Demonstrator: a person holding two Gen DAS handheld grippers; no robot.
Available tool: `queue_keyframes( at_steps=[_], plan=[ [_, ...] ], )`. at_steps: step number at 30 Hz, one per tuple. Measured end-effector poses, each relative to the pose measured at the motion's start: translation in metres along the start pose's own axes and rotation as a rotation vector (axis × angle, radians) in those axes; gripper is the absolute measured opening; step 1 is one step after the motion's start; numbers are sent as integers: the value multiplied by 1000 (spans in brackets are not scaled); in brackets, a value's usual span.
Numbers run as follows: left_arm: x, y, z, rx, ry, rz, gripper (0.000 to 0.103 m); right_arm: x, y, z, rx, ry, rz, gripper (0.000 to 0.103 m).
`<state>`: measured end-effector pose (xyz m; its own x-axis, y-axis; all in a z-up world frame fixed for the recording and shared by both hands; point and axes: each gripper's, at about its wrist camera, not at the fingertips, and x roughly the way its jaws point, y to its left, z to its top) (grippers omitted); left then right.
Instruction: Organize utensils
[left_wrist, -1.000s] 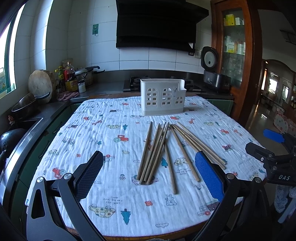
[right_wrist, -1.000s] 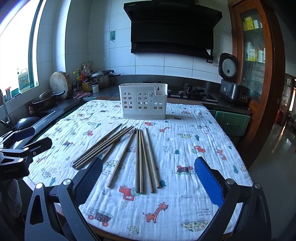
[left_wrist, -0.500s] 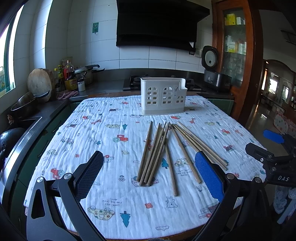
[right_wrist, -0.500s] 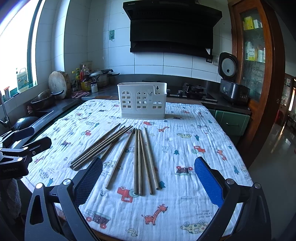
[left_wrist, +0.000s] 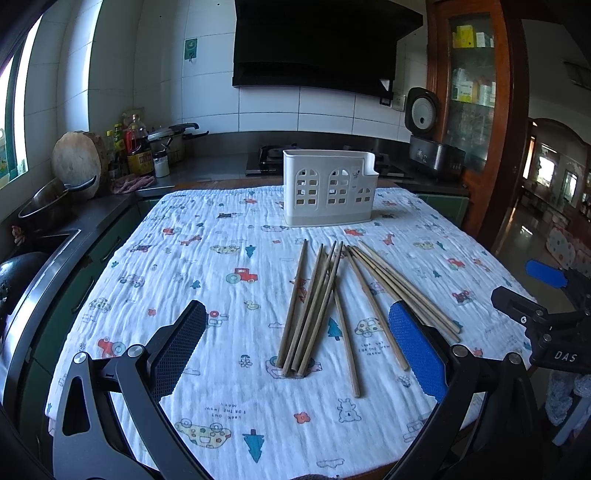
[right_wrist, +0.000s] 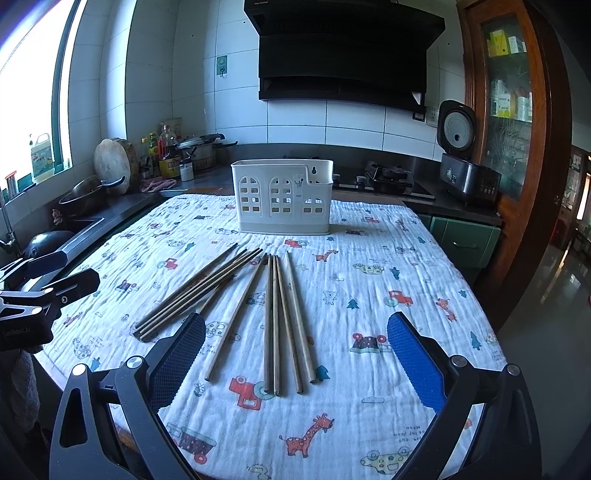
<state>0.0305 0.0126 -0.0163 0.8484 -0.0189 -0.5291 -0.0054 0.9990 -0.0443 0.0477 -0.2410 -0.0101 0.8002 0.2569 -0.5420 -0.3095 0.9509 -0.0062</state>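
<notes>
Left wrist view: the left gripper (left_wrist: 295, 339) hangs above the near edge of the table with its jaws spread wide and nothing between them, aligned with the bundle of wooden chopsticks (left_wrist: 325, 302) lying loose on the printed tablecloth (left_wrist: 207, 258); this stance suits a descent onto the near ends of the sticks. The chopsticks fan out from a common far point, so their near tips stand apart and can be taken in small groups. The white perforated utensil holder (left_wrist: 328, 192) stands upright beyond the far tips, well apart from both grippers; its interior is not visible from this angle, and no stick projects above its rim. Right wrist view: the right gripper (right_wrist: 295, 350) is likewise released and empty, poised over the straight group of chopsticks (right_wrist: 284, 317); a second slanted group lies to the left. The utensil holder (right_wrist: 282, 197) faces the camera, slotted wall forward, apparently empty. The task appears not yet begun, as every chopstick lies on the cloth
</notes>
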Motion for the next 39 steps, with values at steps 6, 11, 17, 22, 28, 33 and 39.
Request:
queue_keyframes(
  at_steps=[6,11,17,22,28,33,39],
  plan=[
    [8,3,3,7,14,1,92,4,-1,1,-3,4,1,92],
    [13,7,6,3,30,-3,84,12,-4,1,-14,26,7,83],
    [24,12,4,2,70,-27,60,25,-11,-7,-28,74,24,69],
    [35,19,-1,0,109,-46,43,37,-19,-13,-26,119,29,59],
    [53,27,-11,13,173,-58,31,53,-24,-20,-28,173,44,47],
    [67,29,-12,16,213,-78,27,65,-25,-22,-28,201,61,41],
    [83,24,-8,29,240,-97,27,80,-24,-22,-42,229,64,40]
  ],
)
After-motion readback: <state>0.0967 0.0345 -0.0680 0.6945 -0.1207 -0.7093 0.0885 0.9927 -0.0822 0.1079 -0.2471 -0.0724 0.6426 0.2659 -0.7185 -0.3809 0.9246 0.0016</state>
